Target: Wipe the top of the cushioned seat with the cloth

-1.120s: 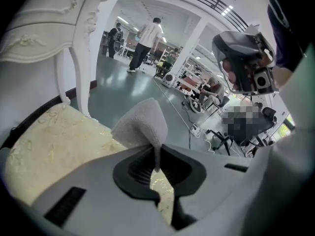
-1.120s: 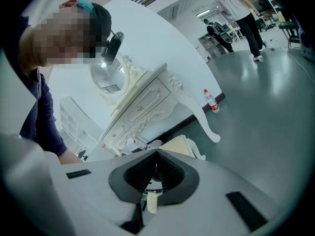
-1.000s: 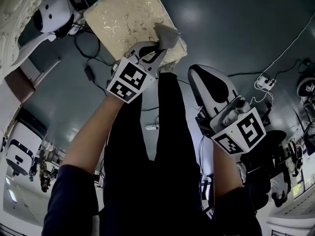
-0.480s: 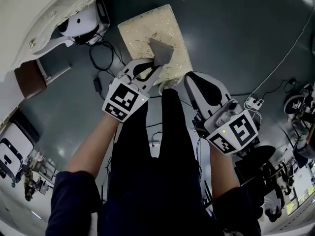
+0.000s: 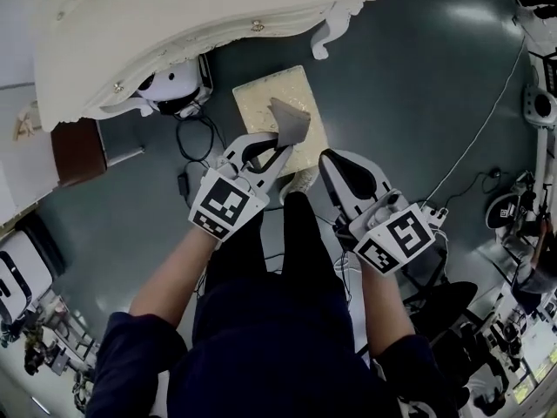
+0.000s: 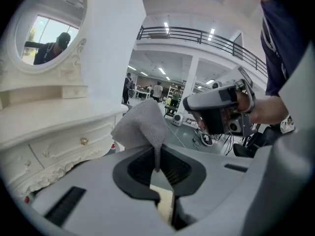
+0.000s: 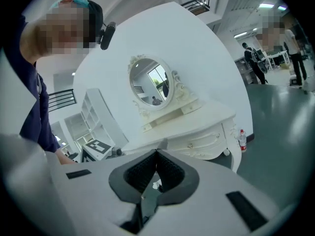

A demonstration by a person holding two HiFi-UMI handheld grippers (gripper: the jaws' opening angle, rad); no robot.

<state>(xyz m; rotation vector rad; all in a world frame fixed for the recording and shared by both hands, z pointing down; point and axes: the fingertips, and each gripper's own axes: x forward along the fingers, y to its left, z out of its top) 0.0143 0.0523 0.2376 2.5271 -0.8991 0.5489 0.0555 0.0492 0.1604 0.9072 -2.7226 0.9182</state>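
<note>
— Where's the cloth?

— The soft grey cloth (image 5: pixel 290 122) is pinched in the left claw (image 5: pixel 280 144). The claw is clamped on the cloth's lower edge, and the rest stands up in a loose peak beyond the tips. In the head view it sits over the near right part of the square cream cushioned seat (image 5: pixel 261 103) with its gold pattern. Whether it actually touches the cushion, I can't tell.

— And the other claw?

— The right claw (image 5: pixel 325 158) hangs just beside the seat's near right corner. Its tips are pressed together with nothing between them.

— What crowds the seat?

— The white carved dressing table (image 5: pixel 174 24) looms over the far side, and one curled leg (image 5: pixel 328 33) stands close beyond the seat's far corner. To the left, a rounded white machine (image 5: pixel 174 85) sits on the dark grey floor (image 5: pixel 418 77). Black cables (image 5: pixel 202 129) loop from it along the seat's left edge. The person's dark-trousered legs (image 5: pixel 296 251) come right up to the near edge, between the two claws.
</note>
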